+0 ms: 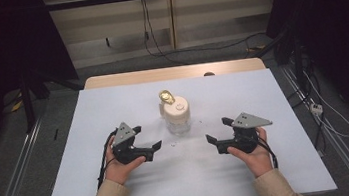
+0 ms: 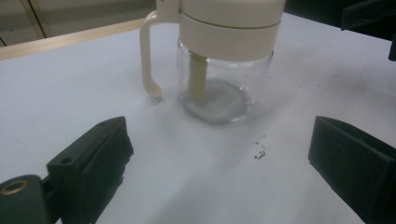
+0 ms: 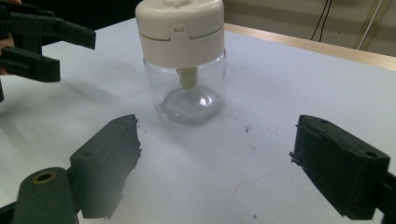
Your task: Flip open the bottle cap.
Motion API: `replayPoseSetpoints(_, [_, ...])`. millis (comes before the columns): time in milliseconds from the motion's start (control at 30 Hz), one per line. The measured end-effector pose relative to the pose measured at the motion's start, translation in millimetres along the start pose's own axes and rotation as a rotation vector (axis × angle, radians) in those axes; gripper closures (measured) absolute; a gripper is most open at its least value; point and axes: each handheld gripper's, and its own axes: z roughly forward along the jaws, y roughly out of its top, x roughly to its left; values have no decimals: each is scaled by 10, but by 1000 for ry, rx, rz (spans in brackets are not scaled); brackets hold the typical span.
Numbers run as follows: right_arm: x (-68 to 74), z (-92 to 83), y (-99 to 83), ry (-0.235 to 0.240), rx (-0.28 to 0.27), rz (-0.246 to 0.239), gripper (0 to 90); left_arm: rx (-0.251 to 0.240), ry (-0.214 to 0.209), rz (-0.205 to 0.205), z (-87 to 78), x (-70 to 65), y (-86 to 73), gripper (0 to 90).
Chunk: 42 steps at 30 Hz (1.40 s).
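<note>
Flanking the clear glass jar with cream plastic lid and handle (image 1: 176,115) at frame centre, left gripper (image 1: 148,137) and right gripper (image 1: 217,130) both gape wide and empty, seemingly poised to clasp it from either side.

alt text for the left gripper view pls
A clear glass jar with a cream lid and side handle stands on a white table, just ahead of the left gripper, whose black jaws stand wide open with nothing between them. A few dark specks lie on the table beside the jar.
</note>
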Motion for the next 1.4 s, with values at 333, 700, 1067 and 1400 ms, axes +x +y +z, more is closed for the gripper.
replayPoseSetpoints(333, [-10, -144, -112, -11, 2, -7, 129, 7, 0, 8, -219, 48, -72, 52])
replayPoseSetpoints(700, [-56, -293, -198, -33, 0, -5, 132, 11, 16, 4, -385, 130, -162, 53])
replayPoseSetpoints(1067, [-73, -388, -264, -38, 6, -4, 132, 8, 42, -14, -569, 245, -240, 55])
replayPoseSetpoints(1400, [-106, -458, -319, -50, 15, -2, 132, 7, 47, -25, -675, 293, -293, 60])
